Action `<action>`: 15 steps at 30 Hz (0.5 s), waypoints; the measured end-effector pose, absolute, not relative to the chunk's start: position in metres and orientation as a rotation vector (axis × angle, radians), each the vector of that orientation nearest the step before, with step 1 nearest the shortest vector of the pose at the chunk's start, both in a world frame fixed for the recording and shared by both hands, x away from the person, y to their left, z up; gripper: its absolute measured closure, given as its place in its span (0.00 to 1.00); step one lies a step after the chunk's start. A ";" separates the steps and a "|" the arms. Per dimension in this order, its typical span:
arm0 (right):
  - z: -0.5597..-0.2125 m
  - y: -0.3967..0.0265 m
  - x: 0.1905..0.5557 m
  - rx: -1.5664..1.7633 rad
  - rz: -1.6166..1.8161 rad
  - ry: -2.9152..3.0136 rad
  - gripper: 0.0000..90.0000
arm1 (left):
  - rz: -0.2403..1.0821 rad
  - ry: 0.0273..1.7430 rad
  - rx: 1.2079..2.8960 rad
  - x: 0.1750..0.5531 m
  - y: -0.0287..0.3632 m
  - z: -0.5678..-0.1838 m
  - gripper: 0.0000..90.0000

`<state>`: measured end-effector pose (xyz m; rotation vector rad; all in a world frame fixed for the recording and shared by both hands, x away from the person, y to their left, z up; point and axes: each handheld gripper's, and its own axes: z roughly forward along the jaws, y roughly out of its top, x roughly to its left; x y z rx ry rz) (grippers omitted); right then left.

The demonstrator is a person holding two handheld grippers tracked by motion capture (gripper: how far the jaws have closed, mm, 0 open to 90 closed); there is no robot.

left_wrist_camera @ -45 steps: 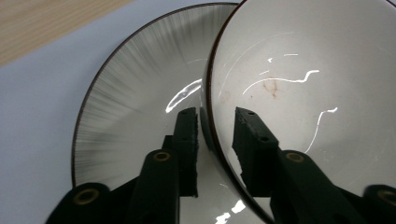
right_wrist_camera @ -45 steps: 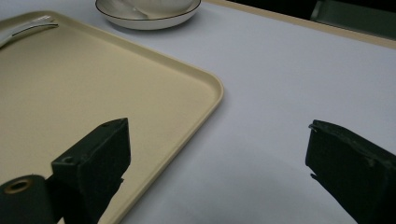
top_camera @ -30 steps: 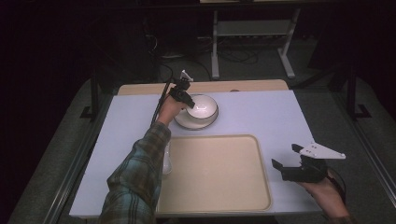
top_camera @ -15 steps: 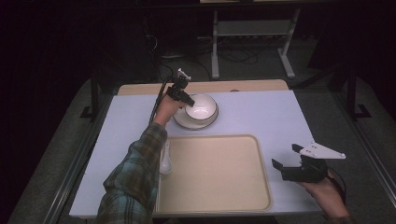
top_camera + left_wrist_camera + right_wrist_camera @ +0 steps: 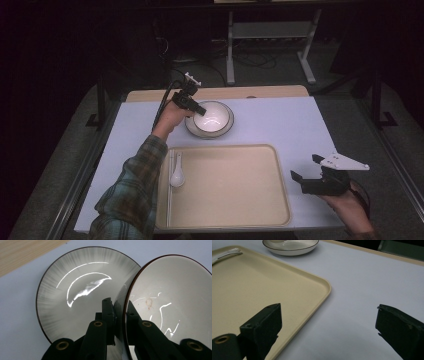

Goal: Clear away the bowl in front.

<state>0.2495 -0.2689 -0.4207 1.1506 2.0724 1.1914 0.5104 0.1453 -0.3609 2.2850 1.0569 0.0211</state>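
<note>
Plaid sleeve and two black hand-held grippers

A green, blue and brown plaid sleeve [image 5: 131, 192] is worn on the left arm. The left hand-held gripper [image 5: 199, 109] is black, with a dark cable [image 5: 162, 102] trailing from it and brass-coloured screw holes seen in its jaws. The right hand-held gripper [image 5: 303, 173] is black, blocky, and topped by a grey three-cornered plate [image 5: 344, 161].

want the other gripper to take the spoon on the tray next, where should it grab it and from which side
Grip the spoon by its slim handle, coming straight down from above. It lies flat along the tray's left edge, bowl end toward the person, and the handle is narrow enough for the jaws to span crosswise.
</note>
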 end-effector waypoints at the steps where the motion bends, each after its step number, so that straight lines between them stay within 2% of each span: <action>1: -0.421 -0.269 0.249 1.150 1.191 2.073 0.07 | 0.015 1.051 2.283 0.507 0.147 -0.359 0.92; 15: -0.420 -0.267 0.249 1.146 1.183 2.078 0.07 | -0.041 0.969 2.303 0.457 0.166 -0.358 0.92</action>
